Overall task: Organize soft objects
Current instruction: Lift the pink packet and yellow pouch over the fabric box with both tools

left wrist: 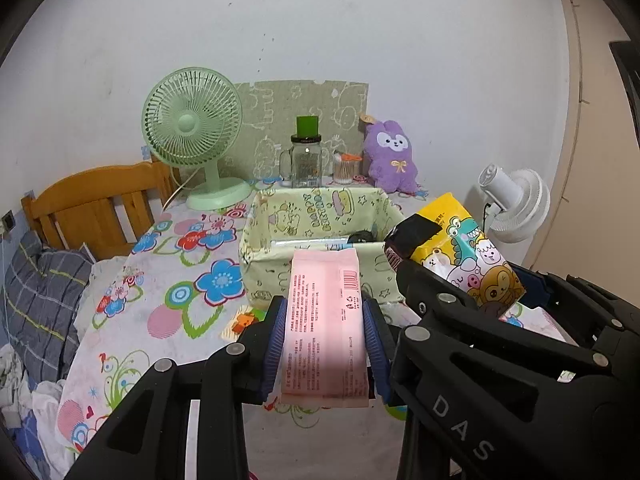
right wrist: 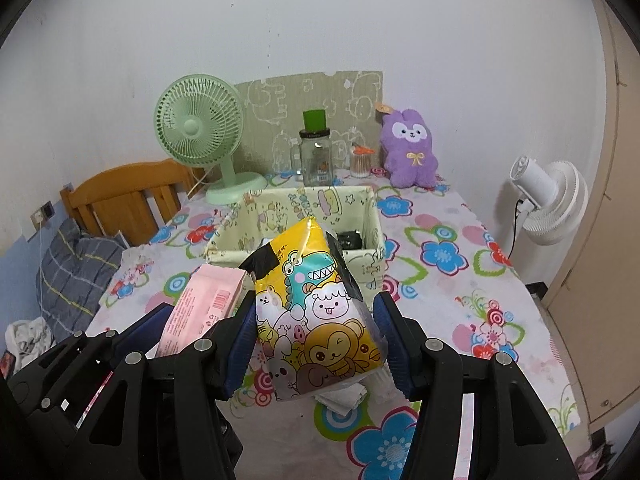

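My left gripper is shut on a pink tissue pack and holds it above the table, just in front of the green cartoon fabric bin. My right gripper is shut on a yellow cartoon-animal tissue pack, also held up in front of the bin. The yellow pack shows at the right of the left wrist view, and the pink pack at the left of the right wrist view. A dark object lies inside the bin.
At the table's back stand a green fan, a glass jar with green lid, a cotton-swab cup and a purple plush. A white fan stands right of the table; a wooden bed frame is left.
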Demonstrator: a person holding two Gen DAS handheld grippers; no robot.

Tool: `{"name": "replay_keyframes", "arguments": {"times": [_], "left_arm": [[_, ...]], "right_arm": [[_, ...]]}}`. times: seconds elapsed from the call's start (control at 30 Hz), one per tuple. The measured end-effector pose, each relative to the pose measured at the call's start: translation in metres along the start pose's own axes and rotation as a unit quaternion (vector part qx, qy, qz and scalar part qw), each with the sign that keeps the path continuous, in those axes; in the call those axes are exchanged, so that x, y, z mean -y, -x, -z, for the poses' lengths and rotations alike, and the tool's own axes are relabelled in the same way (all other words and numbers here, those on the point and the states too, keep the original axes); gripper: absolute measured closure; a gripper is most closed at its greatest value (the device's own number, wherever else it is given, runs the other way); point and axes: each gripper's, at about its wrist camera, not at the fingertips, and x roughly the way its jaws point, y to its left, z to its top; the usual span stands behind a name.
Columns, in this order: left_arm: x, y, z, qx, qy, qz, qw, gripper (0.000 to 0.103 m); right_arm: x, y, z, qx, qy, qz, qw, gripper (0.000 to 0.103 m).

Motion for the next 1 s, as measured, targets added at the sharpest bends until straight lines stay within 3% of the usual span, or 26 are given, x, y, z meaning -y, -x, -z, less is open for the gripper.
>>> {"name": "replay_keyframes", "arguments": {"times": [1.0], "left_arm": [[-0.003, -0.025, -0.045, 0.02, -0.002, -0.011, 0.9997, 0.064]], "right_arm": [[0.005, -0.025, -0.048, 0.018, -0.001, -0.01, 1.0, 0.042]]}}
